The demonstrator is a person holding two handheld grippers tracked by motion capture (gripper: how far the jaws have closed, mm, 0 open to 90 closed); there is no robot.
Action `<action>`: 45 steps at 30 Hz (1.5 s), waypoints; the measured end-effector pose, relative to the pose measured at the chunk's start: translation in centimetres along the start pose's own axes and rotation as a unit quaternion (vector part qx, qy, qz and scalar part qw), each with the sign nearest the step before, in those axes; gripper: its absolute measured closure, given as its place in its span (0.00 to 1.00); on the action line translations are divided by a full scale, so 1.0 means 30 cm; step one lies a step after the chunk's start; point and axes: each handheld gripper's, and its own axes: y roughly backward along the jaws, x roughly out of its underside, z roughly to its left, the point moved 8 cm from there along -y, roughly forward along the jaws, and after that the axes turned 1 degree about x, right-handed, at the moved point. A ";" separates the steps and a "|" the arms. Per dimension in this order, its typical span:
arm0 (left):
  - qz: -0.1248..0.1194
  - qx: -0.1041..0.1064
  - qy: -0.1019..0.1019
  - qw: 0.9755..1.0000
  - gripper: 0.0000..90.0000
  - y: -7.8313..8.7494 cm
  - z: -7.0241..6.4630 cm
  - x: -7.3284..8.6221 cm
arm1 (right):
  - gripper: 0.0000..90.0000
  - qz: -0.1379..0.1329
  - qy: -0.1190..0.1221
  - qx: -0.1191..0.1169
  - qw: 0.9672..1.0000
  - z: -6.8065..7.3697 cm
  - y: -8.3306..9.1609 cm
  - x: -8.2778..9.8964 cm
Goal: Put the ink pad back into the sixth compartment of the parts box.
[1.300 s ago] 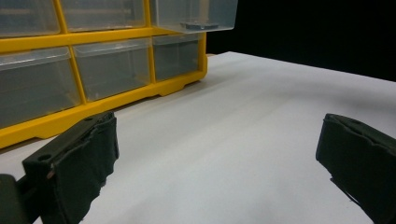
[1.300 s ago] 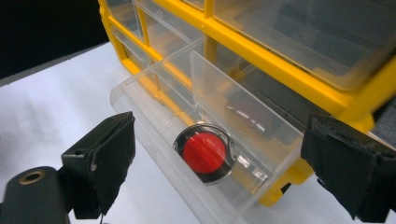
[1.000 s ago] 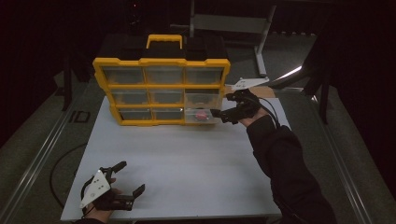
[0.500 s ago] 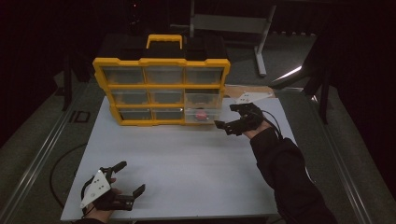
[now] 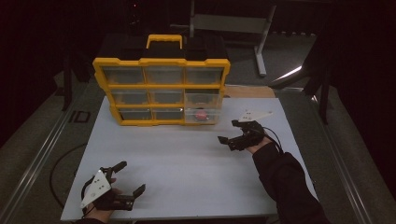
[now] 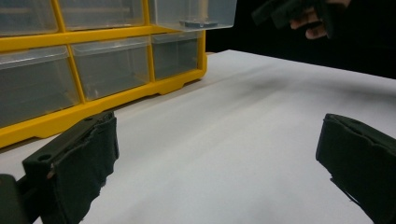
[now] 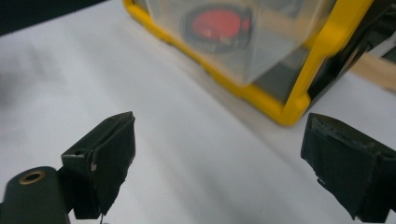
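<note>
yellow organizer point(image 5: 161, 63), clear drawers, red disc point(image 5: 201, 115), white table point(image 5: 187, 163).

White table point(image 5: 187, 158), flat matte top, pale wood strip point(image 5: 247, 92) along its far edge at 1 o'clock. Yellow drawer organizer point(image 5: 161, 63) stands upright on it at 12 o'clock, base touching the tabletop, 3 rows of clear drawers. Bottom-right drawer point(image 5: 201, 106) sticks out over the table, red round item point(image 5: 201, 115) inside. Left gripper point(image 5: 128, 184) sits low on the surface at 7 o'clock. Right gripper point(image 5: 229, 133) at 3 o'clock, close above the top; contact unclear.
</note>
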 end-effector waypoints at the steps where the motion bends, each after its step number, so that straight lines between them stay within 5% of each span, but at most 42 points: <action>1: 0.000 0.000 0.000 1.000 0.00 0.000 0.000 0.000 | 0.11 0.003 0.002 -0.001 1.000 0.001 -0.003 0.015; 16: -0.002 0.000 0.002 1.000 0.00 0.001 0.000 -0.001 | 0.11 0.008 0.001 -0.015 1.000 0.032 -0.017 0.197; 30: -0.001 0.000 0.002 1.000 0.00 0.001 0.001 -0.001 | 0.11 -0.030 -0.003 0.016 0.999 0.037 0.079 0.337; 45: 0.000 -0.001 0.002 1.000 0.00 0.000 0.001 0.001 | 0.11 -0.035 -0.022 0.037 0.998 0.025 0.174 0.443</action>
